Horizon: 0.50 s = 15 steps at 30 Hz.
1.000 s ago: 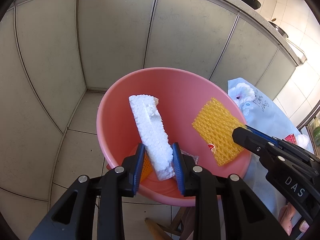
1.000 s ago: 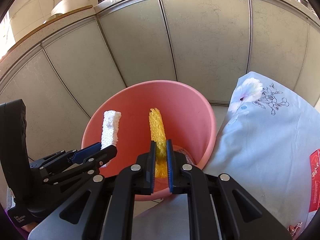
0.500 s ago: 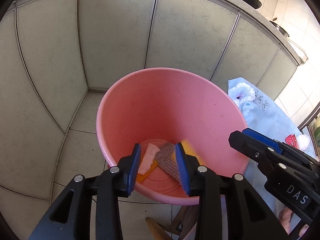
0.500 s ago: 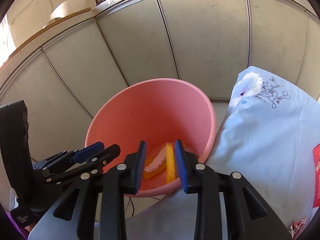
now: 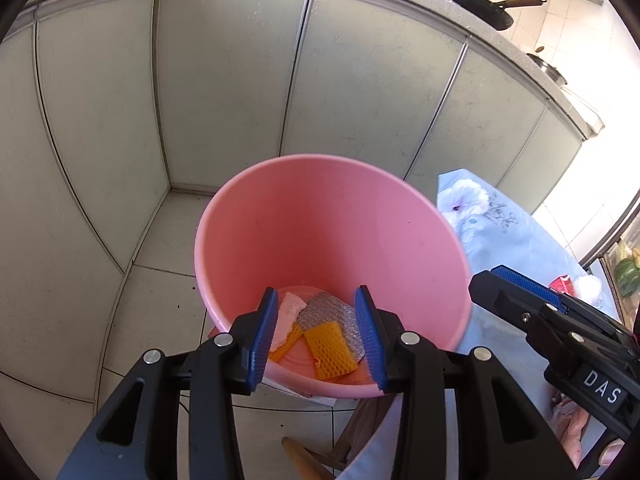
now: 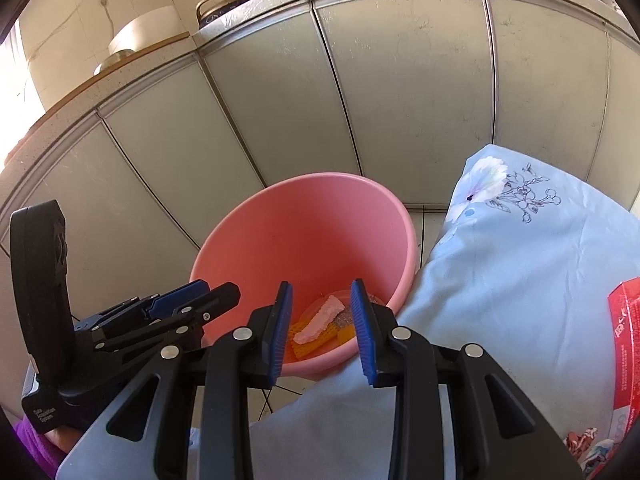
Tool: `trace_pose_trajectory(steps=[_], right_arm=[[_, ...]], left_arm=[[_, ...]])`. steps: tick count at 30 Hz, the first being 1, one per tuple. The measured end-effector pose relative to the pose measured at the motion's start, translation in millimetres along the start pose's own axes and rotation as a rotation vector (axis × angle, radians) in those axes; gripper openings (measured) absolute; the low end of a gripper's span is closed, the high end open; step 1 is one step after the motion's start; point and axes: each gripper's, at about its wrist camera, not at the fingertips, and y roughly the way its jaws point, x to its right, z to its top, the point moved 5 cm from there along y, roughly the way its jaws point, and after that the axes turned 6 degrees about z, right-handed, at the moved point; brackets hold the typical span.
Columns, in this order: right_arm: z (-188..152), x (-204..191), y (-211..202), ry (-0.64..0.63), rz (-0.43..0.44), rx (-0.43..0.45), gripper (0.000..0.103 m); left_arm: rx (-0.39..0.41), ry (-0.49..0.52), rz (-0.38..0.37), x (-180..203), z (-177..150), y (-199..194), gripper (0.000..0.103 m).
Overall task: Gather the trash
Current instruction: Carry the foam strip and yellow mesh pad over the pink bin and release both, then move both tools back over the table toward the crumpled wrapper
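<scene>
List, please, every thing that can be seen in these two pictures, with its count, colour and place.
bucket: one, pink, on the tiled floor by the cabinets
foam net pieces: at least two, yellow-orange, bucket bottom
foam block: one, white, lying on the net pieces
bubble wrap: one, clear, bucket bottom
tablecloth: one, pale blue with flowers, right of the bucket
box: one, red, on the tablecloth
pan: one, black, on the counter
left gripper: one, black with blue pads, open, above the bucket
right gripper: one, same colours, open, above the bucket

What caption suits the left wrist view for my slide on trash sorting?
Left gripper, fingers open and empty, over a pink bucket holding yellow foam netting, bubble wrap and white foam.
</scene>
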Motion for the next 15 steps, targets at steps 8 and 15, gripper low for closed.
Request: trace_pose_trajectory(steps=[8,15], right_arm=[[-0.3,-10.9,-38.9,-0.049,0.009,0.046,0.031],[-9.7,-8.5,-72.2,-0.060,0.010,0.065,0.031]], left_arm=[[0.043,0.031,-0.028,11.3,3.2,-30.0,0.039],[0.065,0.076,-0.070,30.4,2.5,-52.1,0.039]])
